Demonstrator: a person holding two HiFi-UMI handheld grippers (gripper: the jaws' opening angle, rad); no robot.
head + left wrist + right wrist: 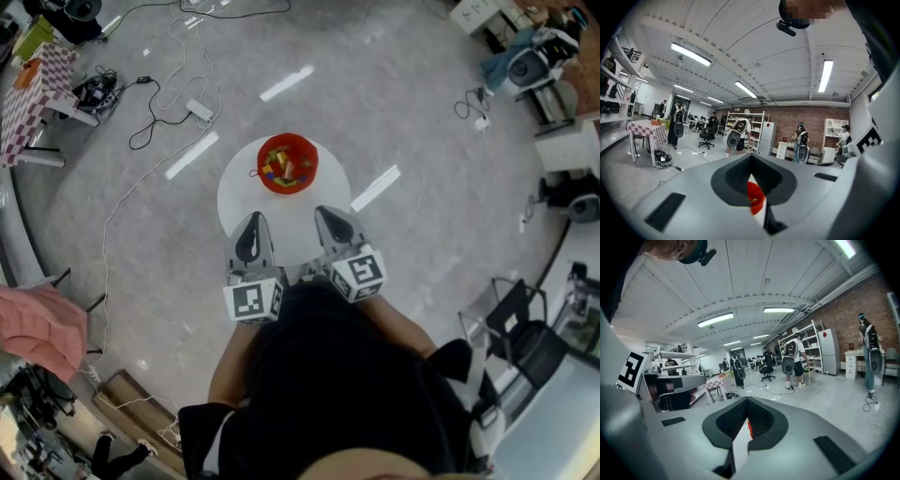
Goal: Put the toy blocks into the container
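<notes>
A red bowl (287, 164) holding several coloured toy blocks (279, 170) stands on the far part of a round white table (239, 197). Both grippers hover over the table's near edge, pointing towards the bowl and apart from it. My left gripper (253, 221) has its jaws together with nothing between them. My right gripper (325, 215) is likewise shut and empty. In the left gripper view the closed jaws fill the lower frame, and the red bowl (756, 197) shows through the slit between them. The right gripper view shows only a sliver of the red bowl (750, 428) past its jaws.
Cables and a power strip (199, 110) lie on the grey floor beyond the table. A checkered table (33, 89) stands far left, a pink cloth (37, 323) near left, chairs and equipment (525, 328) at the right. People stand by the shelves (740, 133) in the distance.
</notes>
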